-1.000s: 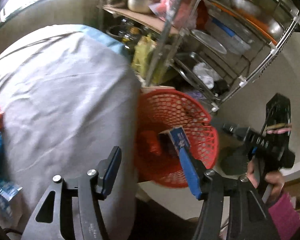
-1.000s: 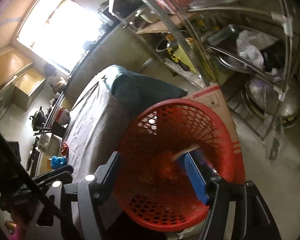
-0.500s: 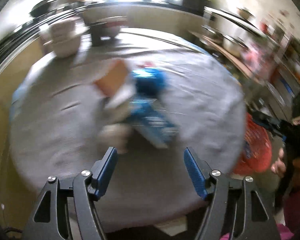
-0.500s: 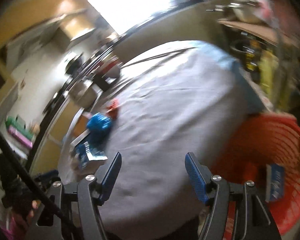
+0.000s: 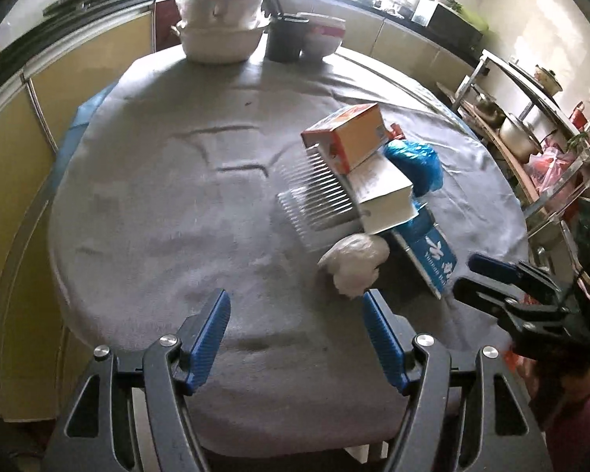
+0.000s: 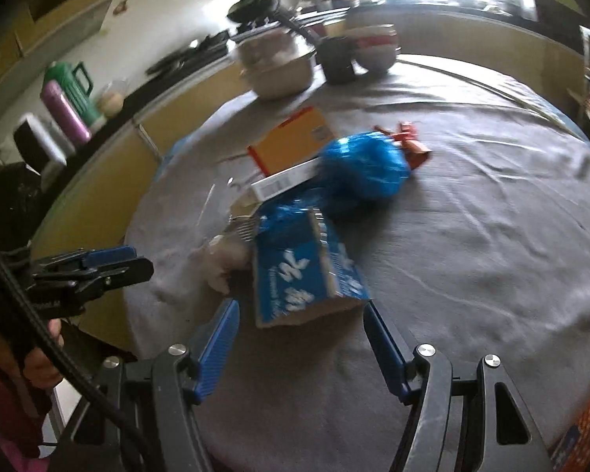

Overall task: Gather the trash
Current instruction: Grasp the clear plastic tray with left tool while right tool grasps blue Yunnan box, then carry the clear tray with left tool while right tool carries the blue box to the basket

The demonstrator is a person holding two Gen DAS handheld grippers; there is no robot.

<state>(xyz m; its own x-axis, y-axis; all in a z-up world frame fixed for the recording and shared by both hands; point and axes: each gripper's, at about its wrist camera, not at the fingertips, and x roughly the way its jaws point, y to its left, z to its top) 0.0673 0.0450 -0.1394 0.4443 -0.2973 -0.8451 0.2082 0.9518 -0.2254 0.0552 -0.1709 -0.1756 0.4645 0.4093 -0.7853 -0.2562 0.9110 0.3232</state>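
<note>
Trash pile uncollected on table; left gripper & right gripper jaws apart, empty. Most work left.

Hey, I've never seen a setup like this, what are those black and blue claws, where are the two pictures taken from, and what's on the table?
No robot here: a person holds a hand-operated gripper in each hand, each with a wide-angle camera looking along its two blue-padded fingers. One picture is from the left gripper, the other from the right gripper. Both are open and hold nothing. Each also shows in the other's view. Ahead, on a table under a grey cloth, lies a pile of trash: an orange box, a white box, a blue carton, a blue bag, a white wad and a clear ribbed tray. A lidded pot and bowls stand at the far edge.
</note>
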